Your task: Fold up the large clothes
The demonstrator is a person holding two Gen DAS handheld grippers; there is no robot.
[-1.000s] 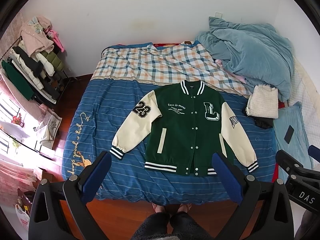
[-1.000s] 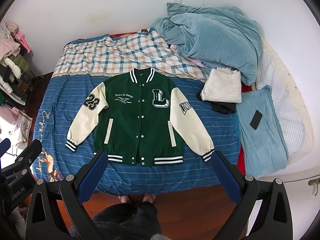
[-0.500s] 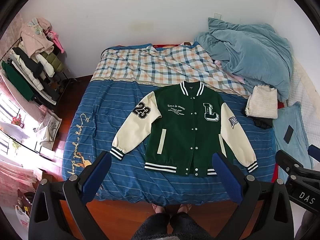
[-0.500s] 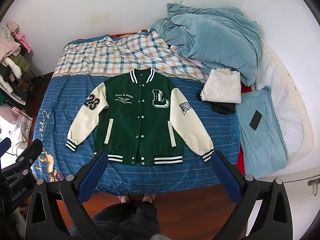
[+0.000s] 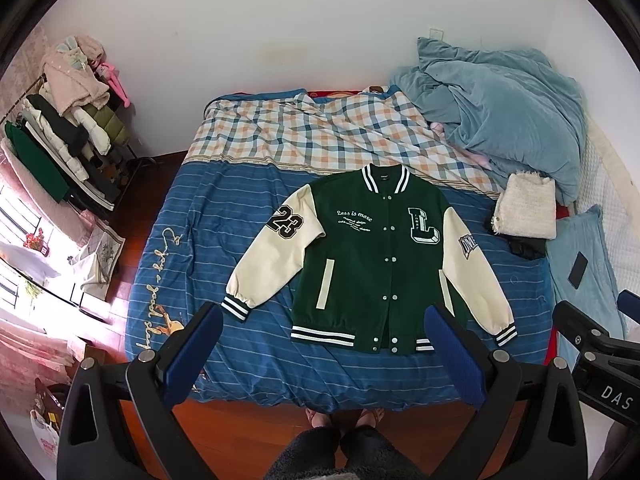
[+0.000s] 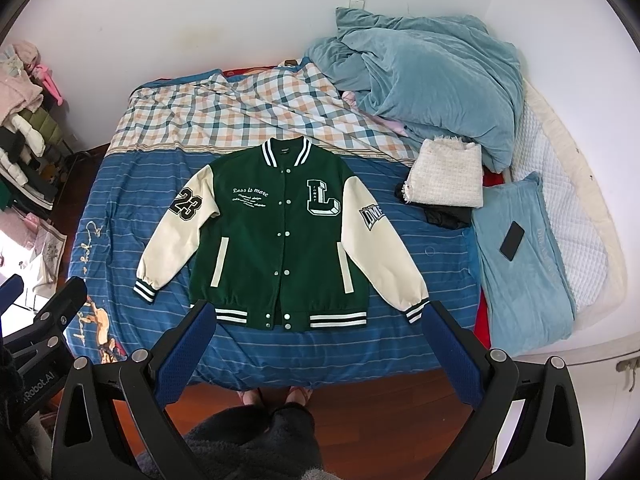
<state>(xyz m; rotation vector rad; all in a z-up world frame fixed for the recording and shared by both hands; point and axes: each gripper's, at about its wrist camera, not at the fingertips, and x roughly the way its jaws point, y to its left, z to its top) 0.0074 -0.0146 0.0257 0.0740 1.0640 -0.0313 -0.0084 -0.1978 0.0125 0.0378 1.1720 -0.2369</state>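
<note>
Down on the blue striped bedspread (image 5: 224, 216), the green varsity jacket (image 5: 372, 264) lies flat and face up, snapped closed, collar toward the far wall and striped hem toward the person's feet at the near bed edge. Its long axis runs straight away from both grippers, so neither tool has to twist to line up with it. Both cream sleeves angle out and down from the shoulders.

The left gripper (image 5: 320, 356) hangs above the near edge with its blue pads spread wide and nothing between them. The right gripper (image 6: 318, 354) does the same, jaws fully apart and empty. Neither touches the fabric.

What decides the next move is the side-to-side split. The sleeve with the 23 patch (image 5: 264, 260) spreads toward the left gripper's side, its cuff just ahead of the left pad (image 5: 192, 356). The other sleeve (image 6: 380, 248) ends with its cuff close by the right gripper's outer pad (image 6: 454, 356), though the fisheye bend makes the true gap hard to judge. Each gripper looks nearer to its own sleeve, so a sleeve-in fold seems the likely opener.
</note>
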